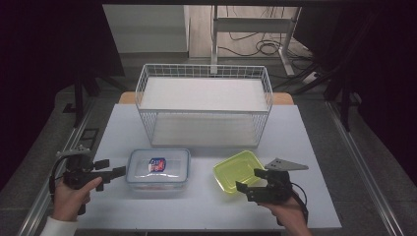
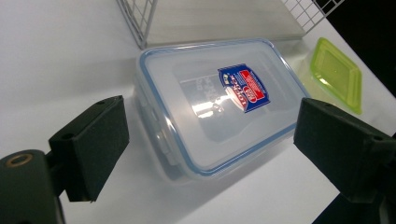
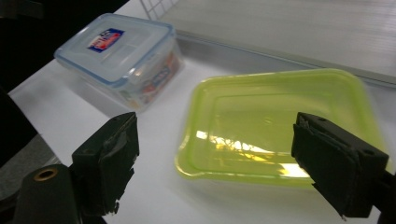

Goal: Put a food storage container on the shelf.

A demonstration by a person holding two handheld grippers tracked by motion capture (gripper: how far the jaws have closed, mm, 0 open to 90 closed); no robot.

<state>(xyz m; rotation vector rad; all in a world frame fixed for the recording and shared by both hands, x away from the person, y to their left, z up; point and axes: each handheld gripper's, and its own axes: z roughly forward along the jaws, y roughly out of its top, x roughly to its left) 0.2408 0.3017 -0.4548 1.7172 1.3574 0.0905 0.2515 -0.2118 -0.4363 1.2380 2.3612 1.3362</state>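
The left gripper (image 1: 114, 169) gapes wide just beside the lidded clear container (image 1: 158, 169), not touching. The right gripper (image 1: 250, 180), equally wide, hovers at the green tray's (image 1: 239, 171) near edge.

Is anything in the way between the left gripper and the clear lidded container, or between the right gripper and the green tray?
Nothing visible. The left gripper, jaws open, faces the clear lidded container across bare table. The right gripper, jaws open, sits at the green tray's near edge, with no object between.
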